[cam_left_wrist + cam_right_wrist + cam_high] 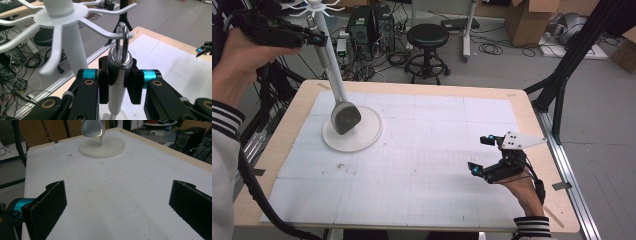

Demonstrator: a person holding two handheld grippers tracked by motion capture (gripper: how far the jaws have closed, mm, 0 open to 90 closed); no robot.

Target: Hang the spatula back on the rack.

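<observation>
Our left gripper (117,77) clamps the shiny steel ladle's handle (117,95), hanging upright, its loop over the white rack's curved prong (100,31); our right gripper (486,155) gapes empty.

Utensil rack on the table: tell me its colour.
White. The rack, with its curved arms, pole and round base, shows best in the left gripper view.

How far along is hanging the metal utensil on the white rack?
Done: the utensil's loop is already over a rack arm. In hand: the left gripper is shut on the utensil's handle. Left: let go and withdraw. The right gripper rests open on the white mat.
</observation>
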